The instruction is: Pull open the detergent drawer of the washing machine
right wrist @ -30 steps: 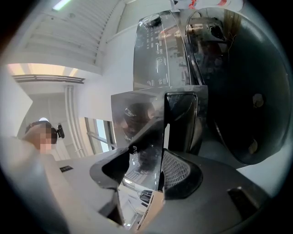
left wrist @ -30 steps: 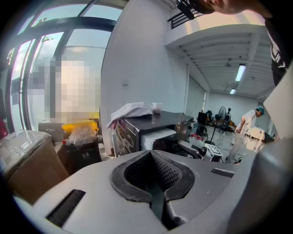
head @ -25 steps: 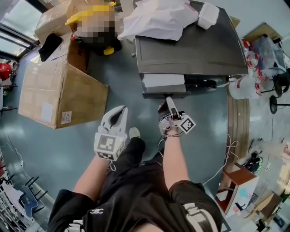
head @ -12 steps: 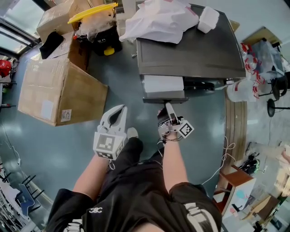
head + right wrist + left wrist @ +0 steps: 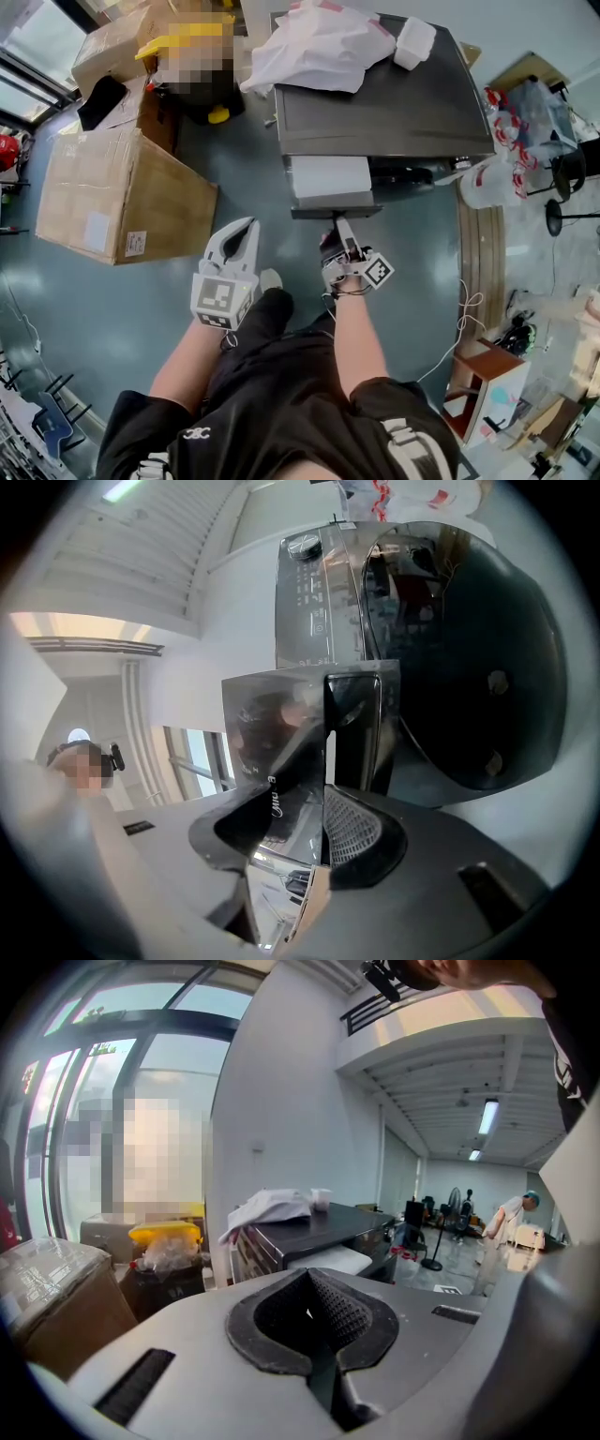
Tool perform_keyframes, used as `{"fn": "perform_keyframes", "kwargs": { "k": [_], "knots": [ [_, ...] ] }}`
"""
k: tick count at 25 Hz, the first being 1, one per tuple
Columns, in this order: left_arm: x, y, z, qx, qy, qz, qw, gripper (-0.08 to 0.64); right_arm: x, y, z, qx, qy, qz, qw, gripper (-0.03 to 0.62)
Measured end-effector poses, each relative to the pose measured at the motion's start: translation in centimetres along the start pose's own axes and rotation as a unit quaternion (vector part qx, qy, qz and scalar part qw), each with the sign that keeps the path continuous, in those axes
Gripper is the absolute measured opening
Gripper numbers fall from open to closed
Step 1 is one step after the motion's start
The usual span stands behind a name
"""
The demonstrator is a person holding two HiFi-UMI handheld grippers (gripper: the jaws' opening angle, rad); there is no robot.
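Observation:
The grey washing machine (image 5: 394,112) stands ahead of me, and its detergent drawer (image 5: 328,176) sticks out from the front at the left, white inside. My right gripper (image 5: 344,225) holds the drawer's front edge. In the right gripper view the shiny drawer front (image 5: 277,733) sits between the pads of the right gripper (image 5: 323,827), whose jaws have just been closing on it; the dark round door (image 5: 469,667) is to the right. My left gripper (image 5: 251,225) hangs to the left, away from the machine, shut and empty (image 5: 309,1312).
A large cardboard box (image 5: 122,197) stands on the floor at the left. White plastic sheeting (image 5: 314,47) and a white tub (image 5: 413,42) lie on the machine's top. Plastic bags (image 5: 487,178) and a cable (image 5: 469,309) are at the right, with a wooden stool (image 5: 483,370) nearer.
The right gripper has drawn back a little toward me with the drawer front, and the drawer stands slightly farther out. The left gripper has barely moved.

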State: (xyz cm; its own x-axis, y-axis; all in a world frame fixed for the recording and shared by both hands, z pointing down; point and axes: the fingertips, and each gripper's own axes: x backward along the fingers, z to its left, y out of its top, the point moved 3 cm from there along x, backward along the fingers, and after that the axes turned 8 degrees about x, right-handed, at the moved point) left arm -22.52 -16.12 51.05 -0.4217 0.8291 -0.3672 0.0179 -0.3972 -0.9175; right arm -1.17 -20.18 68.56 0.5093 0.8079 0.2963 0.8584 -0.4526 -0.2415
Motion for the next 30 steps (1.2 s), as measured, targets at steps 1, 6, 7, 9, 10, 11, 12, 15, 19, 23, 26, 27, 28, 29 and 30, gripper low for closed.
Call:
{"fn": "perform_keyframes", "kwargs": {
  "k": [1,6,7,9,10,11,12,15,19,23,26,27,28,29,30],
  "knots": [
    [0.0,0.0,0.0,-0.001,-0.001,-0.001,1.0,-0.003,0.1,0.0,0.0,-0.001,0.0,0.0,1.0,0.175],
    [0.3,-0.1,-0.1,-0.005,-0.008,-0.001,1.0,-0.003,1.0,-0.3,0.3,-0.004,-0.003,-0.005,1.0,0.17],
    [0.3,-0.2,-0.2,-0.007,-0.01,-0.001,0.9999,-0.003,1.1,-0.3,0.3,-0.004,-0.004,-0.006,1.0,0.17],
    [0.3,-0.2,-0.2,-0.011,-0.014,-0.001,0.9999,-0.003,1.4,-0.4,0.4,-0.003,-0.003,-0.007,1.0,0.17],
    [0.2,-0.1,-0.1,-0.012,-0.015,-0.001,0.9998,-0.003,1.5,-0.5,0.5,-0.003,-0.003,-0.007,1.0,0.169],
    [0.1,0.0,-0.2,-0.013,-0.016,-0.001,0.9998,-0.003,1.6,-0.5,0.6,-0.003,-0.003,-0.008,1.0,0.169],
    [0.0,0.2,-0.2,-0.014,-0.018,-0.002,0.9997,-0.003,1.7,-0.5,0.6,-0.003,-0.003,-0.008,1.0,0.167],
    [-0.3,0.7,-0.4,-0.016,-0.025,-0.004,0.9996,-0.003,2.1,-0.7,0.7,-0.007,-0.007,-0.008,1.0,0.167],
    [-0.6,1.0,-0.7,-0.019,-0.031,-0.004,0.9993,-0.003,2.6,-0.9,0.9,-0.005,-0.011,-0.006,1.0,0.166],
    [-0.8,1.2,-1.3,-0.021,-0.039,-0.005,0.999,-0.003,3.0,-1.0,1.2,-0.01,-0.013,-0.005,1.0,0.166],
    [-0.8,1.2,-1.6,-0.024,-0.041,-0.006,0.9989,-0.003,3.3,-1.1,1.3,-0.003,-0.013,-0.003,1.0,0.164],
    [-0.7,1.2,-1.7,-0.026,-0.041,-0.007,0.9988,-0.003,3.4,-1.1,1.3,-0.001,-0.014,-0.002,1.0,0.163],
    [-0.7,1.1,-1.8,-0.027,-0.043,-0.008,0.9987,-0.003,3.5,-1.1,1.4,0.0,-0.015,-0.001,1.0,0.163],
    [-0.7,1.1,-1.9,-0.027,-0.045,-0.009,0.9986,-0.003,3.5,-1.1,1.4,0.001,-0.016,-0.001,1.0,0.161],
    [-0.7,1.0,-2.0,-0.027,-0.047,-0.01,0.9985,-0.003,3.5,-1.1,1.4,0.002,-0.016,-0.001,1.0,0.16]
  ]
}}
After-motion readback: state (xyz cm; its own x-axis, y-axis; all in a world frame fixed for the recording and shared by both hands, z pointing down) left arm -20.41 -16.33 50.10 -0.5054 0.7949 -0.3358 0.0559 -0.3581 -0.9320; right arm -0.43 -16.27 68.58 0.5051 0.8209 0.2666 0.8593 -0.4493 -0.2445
